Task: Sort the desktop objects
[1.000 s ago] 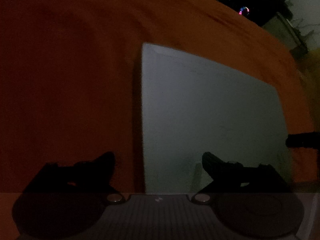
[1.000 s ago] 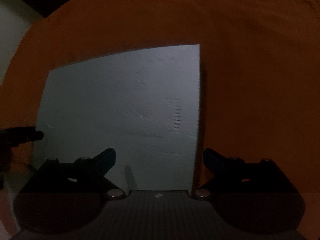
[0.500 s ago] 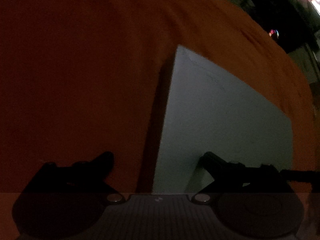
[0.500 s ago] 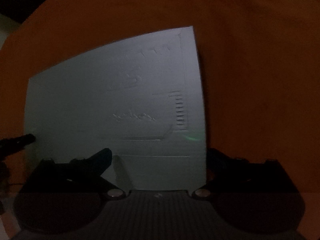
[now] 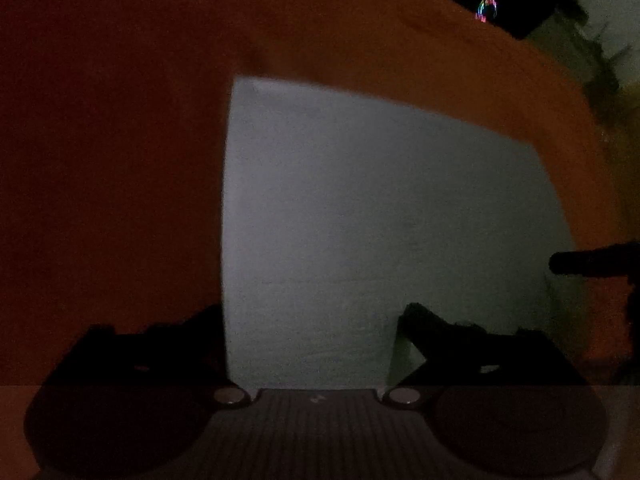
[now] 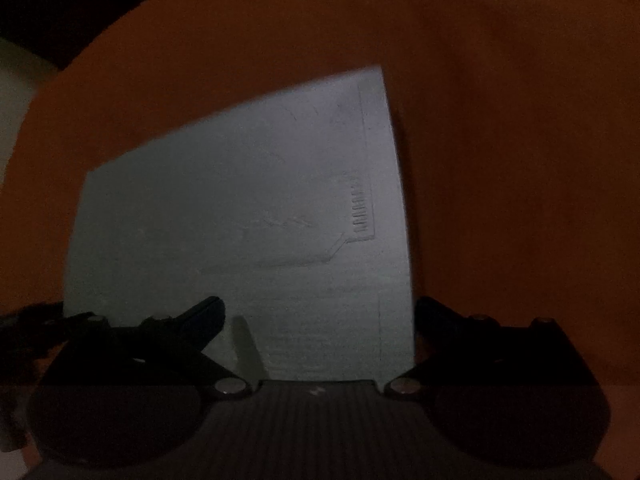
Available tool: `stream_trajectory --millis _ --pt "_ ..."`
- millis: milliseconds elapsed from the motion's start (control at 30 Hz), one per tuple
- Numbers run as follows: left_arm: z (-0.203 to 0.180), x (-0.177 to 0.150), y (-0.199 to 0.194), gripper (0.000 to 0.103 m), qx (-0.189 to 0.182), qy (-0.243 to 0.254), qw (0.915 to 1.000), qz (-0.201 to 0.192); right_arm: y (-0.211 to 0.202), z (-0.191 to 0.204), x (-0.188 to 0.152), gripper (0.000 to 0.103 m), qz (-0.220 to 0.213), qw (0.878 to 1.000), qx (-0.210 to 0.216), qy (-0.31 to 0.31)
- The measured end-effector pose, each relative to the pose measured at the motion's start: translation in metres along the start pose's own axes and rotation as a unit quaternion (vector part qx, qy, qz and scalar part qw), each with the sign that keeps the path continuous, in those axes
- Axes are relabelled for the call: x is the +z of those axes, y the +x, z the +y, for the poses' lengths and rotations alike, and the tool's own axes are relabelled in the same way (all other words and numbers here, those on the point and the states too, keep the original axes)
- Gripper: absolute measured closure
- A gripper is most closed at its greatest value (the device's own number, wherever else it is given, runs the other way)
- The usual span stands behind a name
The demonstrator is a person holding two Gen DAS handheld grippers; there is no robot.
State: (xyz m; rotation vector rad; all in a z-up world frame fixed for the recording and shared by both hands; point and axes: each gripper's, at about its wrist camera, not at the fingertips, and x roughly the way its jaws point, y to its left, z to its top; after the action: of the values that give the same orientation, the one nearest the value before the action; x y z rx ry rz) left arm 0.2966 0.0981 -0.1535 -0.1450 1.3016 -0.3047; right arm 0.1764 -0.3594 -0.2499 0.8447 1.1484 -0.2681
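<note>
Sheet (image 5: 380, 220), pale grey and flat, lies on orange cloth (image 5: 120, 140), directly ahead of both grippers. Left gripper (image 5: 312, 312): jaws wide, holding nothing; sheet's left edge runs right past the inner side of its left finger, right finger over the sheet's near part. Right gripper (image 6: 320, 308): jaws wide, holding nothing; mirrored, sheet's (image 6: 240, 220) right edge sits just inside its right finger, left finger over the sheet. So each gripper straddles one near corner; neither is clearly nearer. Sheet runs away from both grippers; which side is the long one I can't tell through the fisheye. Faint embossed marks near the right edge. Dark tip at right of the left view is likely the right gripper's finger. Dim light; contact with the sheet can't be judged. Likely next: a two-handed pinch along the near edge.
</note>
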Motion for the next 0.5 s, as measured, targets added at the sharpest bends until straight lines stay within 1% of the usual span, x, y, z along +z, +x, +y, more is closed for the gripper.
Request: stream_trajectory --millis 133,233,300,367,433,500 --pt "-0.008 0.012 -0.029 0.010 -0.006 -0.003 0.9990 -0.044 -0.029 0.000 0.000 0.000 -0.030 0.999 0.030 0.007" --pt "-0.010 0.018 -0.059 0.010 -0.022 -0.025 0.9963 -0.079 -0.062 0.003 0.000 0.000 -0.052 0.997 0.056 0.001" --pt "-0.013 0.022 -0.078 0.010 -0.036 -0.035 0.9942 -0.095 -0.084 0.004 -0.004 0.000 -0.067 0.995 0.069 -0.007" --pt "-0.020 0.018 -0.097 0.010 -0.040 -0.032 0.9928 -0.109 -0.101 0.008 -0.011 0.000 -0.079 0.994 0.075 -0.012" --pt "-0.029 0.012 -0.113 0.010 -0.035 -0.019 0.9917 -0.122 -0.115 0.011 -0.021 0.000 -0.085 0.993 0.077 -0.020" --pt "-0.037 0.005 -0.126 0.010 -0.030 -0.005 0.9911 -0.129 -0.117 0.014 -0.037 0.000 -0.088 0.993 0.067 -0.037"
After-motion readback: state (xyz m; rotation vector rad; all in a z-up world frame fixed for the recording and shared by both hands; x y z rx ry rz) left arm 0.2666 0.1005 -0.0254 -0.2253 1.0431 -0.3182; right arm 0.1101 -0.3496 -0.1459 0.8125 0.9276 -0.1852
